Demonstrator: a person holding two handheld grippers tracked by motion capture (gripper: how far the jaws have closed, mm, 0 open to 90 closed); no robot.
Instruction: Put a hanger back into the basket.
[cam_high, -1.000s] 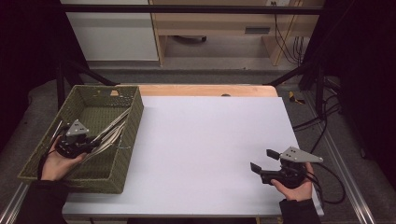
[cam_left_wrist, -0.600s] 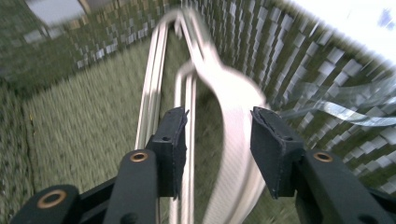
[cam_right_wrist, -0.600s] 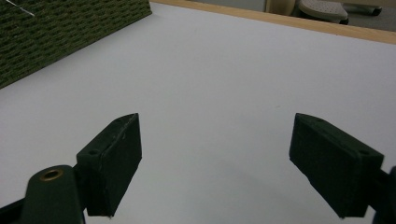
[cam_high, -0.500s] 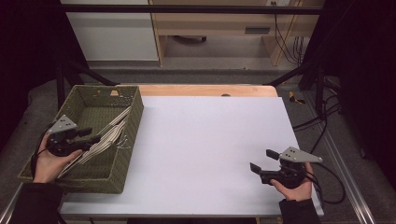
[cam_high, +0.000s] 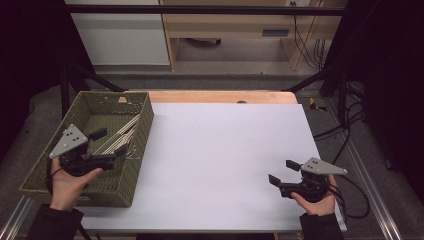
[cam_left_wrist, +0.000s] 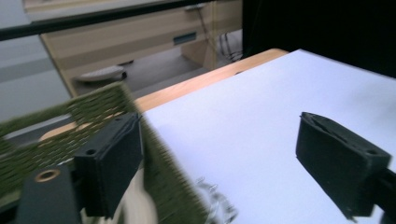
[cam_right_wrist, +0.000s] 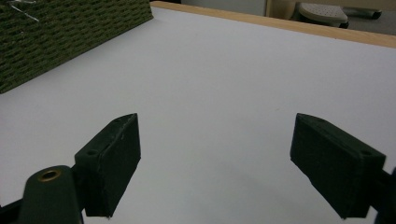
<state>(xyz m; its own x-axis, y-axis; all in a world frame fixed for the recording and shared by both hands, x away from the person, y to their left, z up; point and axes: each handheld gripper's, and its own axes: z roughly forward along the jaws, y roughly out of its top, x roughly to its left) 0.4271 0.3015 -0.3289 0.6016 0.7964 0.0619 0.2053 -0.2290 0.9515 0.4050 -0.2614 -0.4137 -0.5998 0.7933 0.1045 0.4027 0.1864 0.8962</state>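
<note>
Now my left tongs (cam_high: 111, 148) hang wide open above the near half of the olive-green woven rectangular basket (cam_high: 134, 150), which sits on the left edge of the white-topped desk (cam_high: 225, 150). Their jaws have just been opening, and nothing sits between them. A second ago those tongs were low inside the basket, closed on the bundle of pale, thin wooden sticks (cam_high: 116, 138); since then my left hand (cam_high: 67, 177) has lifted and drawn back toward me. The sticks lie loose in the basket against its right wall, and a small tangle of thin silvery wire (cam_high: 131, 150) lies beside them. I judge that the sticks have been set down where they belong and that this placing step is finished.

My right tongs (cam_high: 283, 173) rest at the near right of the desk, unmoved from a second ago, jaws standing wide with only bare white desk between them in the right gripper view (cam_right_wrist: 210, 140).

No brand, label or readable writing appears on the basket, the desk or either pair of tongs.
</note>
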